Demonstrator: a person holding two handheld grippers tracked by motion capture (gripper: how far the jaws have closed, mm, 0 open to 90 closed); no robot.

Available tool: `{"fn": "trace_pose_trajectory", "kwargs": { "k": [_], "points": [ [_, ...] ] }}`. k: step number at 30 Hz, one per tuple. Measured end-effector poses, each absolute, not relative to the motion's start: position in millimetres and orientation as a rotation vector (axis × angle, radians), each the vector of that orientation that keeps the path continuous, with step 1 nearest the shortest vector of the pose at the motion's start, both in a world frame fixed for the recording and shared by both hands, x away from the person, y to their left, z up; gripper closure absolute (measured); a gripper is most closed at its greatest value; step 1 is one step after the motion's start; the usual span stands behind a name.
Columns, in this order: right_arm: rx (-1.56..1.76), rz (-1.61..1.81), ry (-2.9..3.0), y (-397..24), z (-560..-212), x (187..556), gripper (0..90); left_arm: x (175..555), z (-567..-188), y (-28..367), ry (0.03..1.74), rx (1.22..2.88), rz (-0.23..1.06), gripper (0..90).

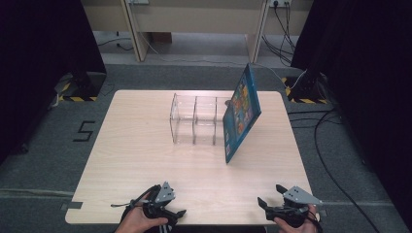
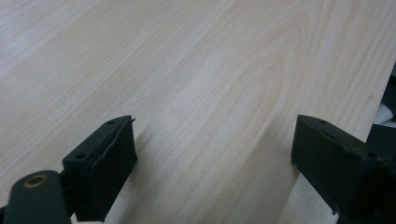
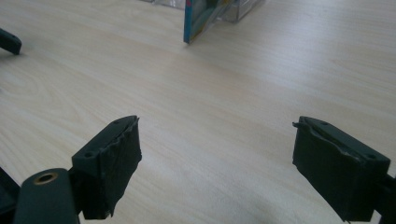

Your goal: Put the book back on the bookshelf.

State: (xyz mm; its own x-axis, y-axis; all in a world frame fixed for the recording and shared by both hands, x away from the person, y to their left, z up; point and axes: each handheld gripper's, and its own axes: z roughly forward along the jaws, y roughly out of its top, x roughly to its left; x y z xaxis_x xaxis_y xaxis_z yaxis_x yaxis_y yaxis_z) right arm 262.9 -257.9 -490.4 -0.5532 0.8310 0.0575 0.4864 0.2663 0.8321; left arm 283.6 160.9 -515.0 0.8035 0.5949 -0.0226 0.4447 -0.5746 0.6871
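The thin blue picture book (image 1: 242,112) leans tilted against the right end of the clear plastic slotted rack (image 1: 197,119) mid-table, likely propped for easy grasping, while the left gripper (image 1: 171,213) and right gripper (image 1: 271,195) rest spread and empty at the pale wooden table's (image 1: 131,155) near edge.

The high view looks forward and down over the whole table (image 1: 145,160). Both gripper views skim low and close above its near edge; the right one faces the book (image 3: 196,18).
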Motion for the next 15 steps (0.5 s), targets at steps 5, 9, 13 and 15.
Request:
{"fn": "trace_pose_trajectory", "kwargs": {
  "k": [5,9,13,15],
  "points": [
    [1.201,1.187,2.146,-260.9,-491.2,261.5,15.8,283.6,-515.1,161.0,0.761,2.276,0.273,12.7],
    [1.218,1.133,2.201,-261.5,-496.6,259.8,15.8,283.7,-515.0,161.0,0.761,2.276,0.272,12.7],
    [1.214,1.090,2.224,-262.0,-499.2,258.1,15.9,283.7,-515.0,161.0,0.760,2.276,0.272,12.6],
    [1.215,1.074,2.234,-263.1,-500.4,257.0,15.9,283.7,-515.0,161.0,0.761,2.276,0.272,12.7]
  ]
}}
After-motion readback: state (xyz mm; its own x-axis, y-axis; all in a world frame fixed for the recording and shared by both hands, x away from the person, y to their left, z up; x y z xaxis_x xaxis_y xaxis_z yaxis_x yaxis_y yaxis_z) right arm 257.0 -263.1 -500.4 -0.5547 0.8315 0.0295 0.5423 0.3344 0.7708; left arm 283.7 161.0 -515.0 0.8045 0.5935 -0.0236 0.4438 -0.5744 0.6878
